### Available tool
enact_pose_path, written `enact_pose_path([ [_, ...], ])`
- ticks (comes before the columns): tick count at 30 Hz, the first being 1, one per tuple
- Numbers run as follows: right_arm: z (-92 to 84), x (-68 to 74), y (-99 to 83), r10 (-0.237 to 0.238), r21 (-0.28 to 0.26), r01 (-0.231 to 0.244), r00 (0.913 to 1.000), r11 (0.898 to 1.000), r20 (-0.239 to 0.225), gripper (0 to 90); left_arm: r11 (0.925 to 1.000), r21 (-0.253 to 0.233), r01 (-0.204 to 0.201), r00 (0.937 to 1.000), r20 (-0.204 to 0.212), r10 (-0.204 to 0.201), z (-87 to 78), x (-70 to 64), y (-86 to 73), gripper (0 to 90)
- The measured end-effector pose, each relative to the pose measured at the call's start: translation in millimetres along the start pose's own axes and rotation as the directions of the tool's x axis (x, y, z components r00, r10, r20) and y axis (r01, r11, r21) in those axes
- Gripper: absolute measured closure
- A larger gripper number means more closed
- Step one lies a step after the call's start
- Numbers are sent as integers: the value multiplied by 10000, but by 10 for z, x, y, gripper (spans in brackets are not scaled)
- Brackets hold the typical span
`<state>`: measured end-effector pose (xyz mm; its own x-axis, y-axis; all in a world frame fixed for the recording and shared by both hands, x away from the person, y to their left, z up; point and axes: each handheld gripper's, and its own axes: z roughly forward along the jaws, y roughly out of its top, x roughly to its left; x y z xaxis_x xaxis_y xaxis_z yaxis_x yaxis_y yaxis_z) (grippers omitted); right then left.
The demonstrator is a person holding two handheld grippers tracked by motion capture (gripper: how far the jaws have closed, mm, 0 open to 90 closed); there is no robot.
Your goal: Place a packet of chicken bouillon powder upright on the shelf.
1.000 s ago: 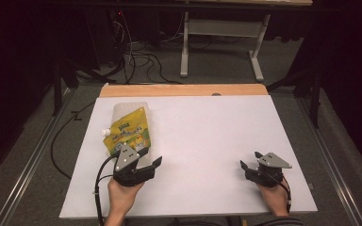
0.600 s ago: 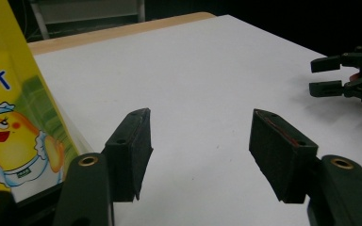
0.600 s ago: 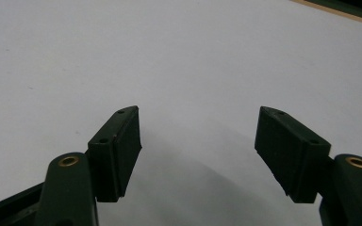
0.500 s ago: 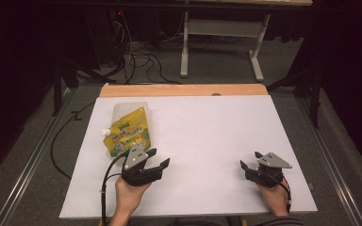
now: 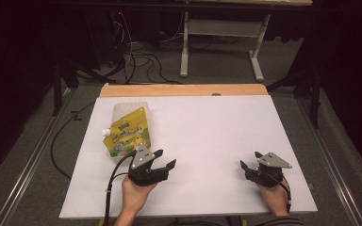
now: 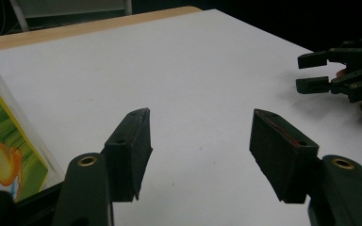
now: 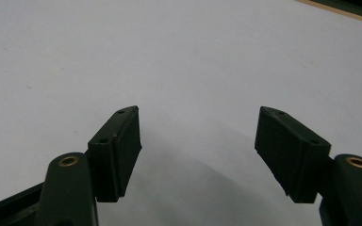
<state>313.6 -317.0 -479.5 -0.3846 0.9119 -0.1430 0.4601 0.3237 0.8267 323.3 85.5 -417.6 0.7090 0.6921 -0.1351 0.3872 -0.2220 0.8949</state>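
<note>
A yellow-green drink pouch with a white spout lies flat on the left side of the white table. My left gripper rests just right of the pouch's near corner, jaws wide open with nothing between them. Seen along its own jaws, my left gripper points across bare table, and the pouch sits at the left edge. My right gripper stands open near the front right of the table. Its jaws hold nothing, and it also appears far off as the right gripper.
A wooden strip runs along the table's far edge. Beyond it are a grey desk frame and loose cables on the floor. A metal rail runs along the floor on the left.
My left gripper has slid to the right, away from the pouch's near edge, with its jaws still open. The right gripper and the pouch have stayed put.
</note>
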Motion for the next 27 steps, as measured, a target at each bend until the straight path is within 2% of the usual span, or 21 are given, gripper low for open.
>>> enact_pose_path([
  [6,3,5,1,-12,38,12,10000,10000,-1,324,9999,-137,83,9999,84,-82,41,-31,-3,391],
  [15,0,4,0,-29,4,29,10000,10000,-29,324,9999,121,41,9998,197,-43,162,-62,-24,391],
  [27,-1,3,-1,-14,-28,14,10000,10000,-41,324,9995,286,94,9999,125,-97,313,-48,-23,391],
])
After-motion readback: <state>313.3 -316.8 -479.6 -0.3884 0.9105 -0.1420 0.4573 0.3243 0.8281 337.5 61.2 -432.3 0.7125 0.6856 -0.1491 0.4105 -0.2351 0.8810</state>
